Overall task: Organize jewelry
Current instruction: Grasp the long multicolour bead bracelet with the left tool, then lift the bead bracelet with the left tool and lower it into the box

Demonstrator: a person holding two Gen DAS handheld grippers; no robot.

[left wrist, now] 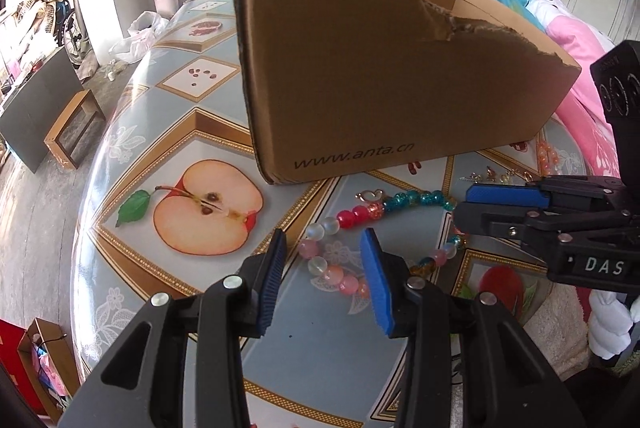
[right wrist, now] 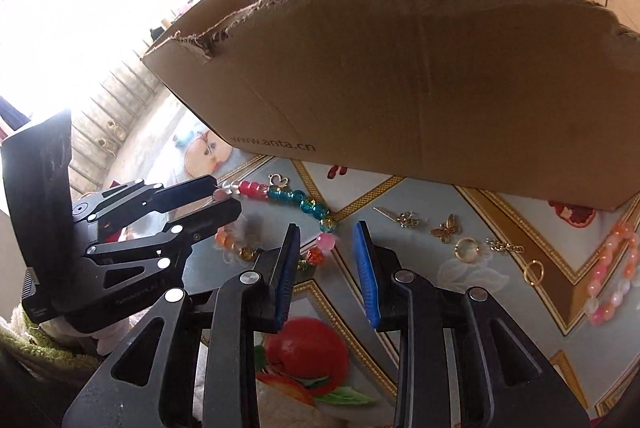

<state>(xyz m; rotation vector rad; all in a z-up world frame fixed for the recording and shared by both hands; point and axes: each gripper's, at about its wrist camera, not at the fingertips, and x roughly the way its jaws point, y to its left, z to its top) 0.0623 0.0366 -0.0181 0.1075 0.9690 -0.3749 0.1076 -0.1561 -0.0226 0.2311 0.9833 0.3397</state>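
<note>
Your 2 claws, left (left wrist: pixel 322 248) and right (right wrist: pixel 326 234), stand apart and empty over the beaded bracelet (left wrist: pixel 344 218) just before the cardboard box (left wrist: pixel 380 76).

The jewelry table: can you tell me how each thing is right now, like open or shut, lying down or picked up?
Brown cardboard box: open on top, upright, front edge torn.
Multicoloured glass-bead bracelet: flat on the table.
Pink and orange bead bracelet: flat, untouched.
Gold butterfly charm: lying loose.
Two gold rings: lying loose.
Left gripper: open over the beads, holding nothing.
Right gripper: open, holding nothing.
</note>
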